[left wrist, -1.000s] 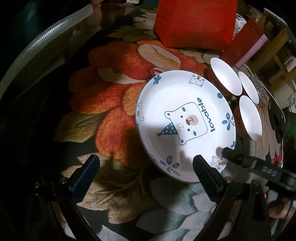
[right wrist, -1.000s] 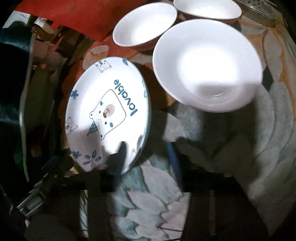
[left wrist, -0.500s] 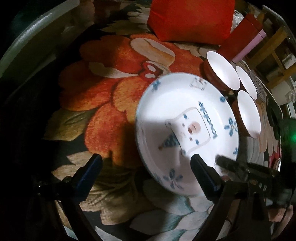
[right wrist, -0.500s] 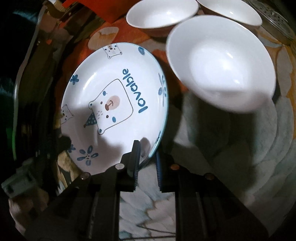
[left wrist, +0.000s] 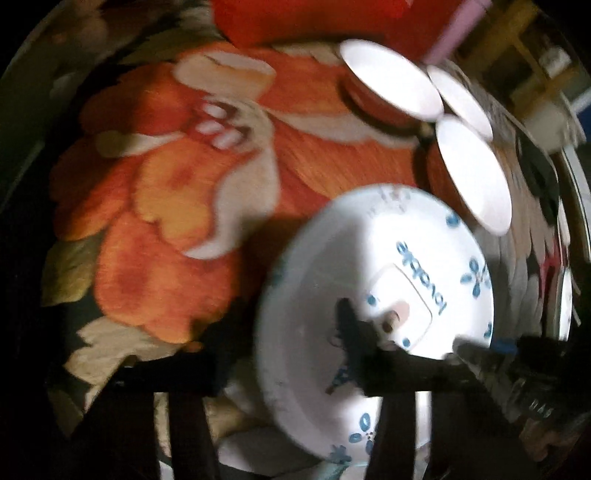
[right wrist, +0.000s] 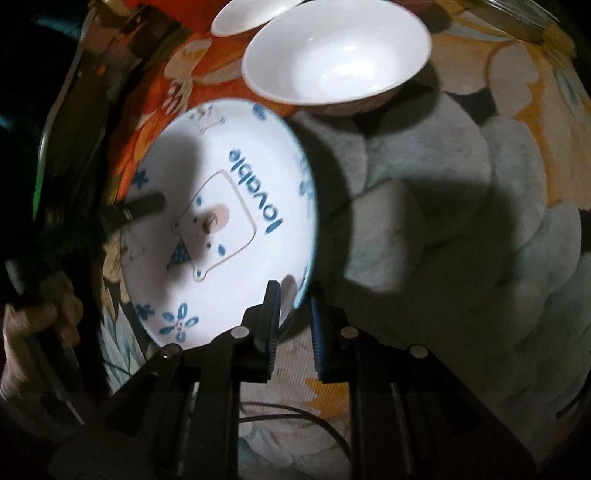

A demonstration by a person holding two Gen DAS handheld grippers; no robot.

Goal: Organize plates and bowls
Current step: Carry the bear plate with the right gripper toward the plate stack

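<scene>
A white plate with a blue bear and the word "lovable" [right wrist: 221, 229] is tilted up off the flowered cloth. My right gripper [right wrist: 293, 310] is shut on its near rim. In the left wrist view the plate [left wrist: 369, 258] is close and blurred. My left gripper [left wrist: 280, 350] straddles the plate's left rim, one finger [left wrist: 351, 332] over its face, the other dark below; the jaws look partly closed. Three white bowls with red outsides [left wrist: 391, 85] [left wrist: 472, 173] [left wrist: 460, 96] stand behind the plate; the nearest bowl [right wrist: 332, 55] is in the right wrist view.
A red bag [left wrist: 314, 18] stands at the back of the table. A metal rack or tray edge [right wrist: 517, 18] lies at the far right. The flowered cloth [right wrist: 443, 221] covers the table. A cable [right wrist: 295, 417] runs under my right gripper.
My right gripper has closed on the plate's rim and tilted it up. My left gripper has moved in onto the plate's left side, and its jaws have narrowed.
</scene>
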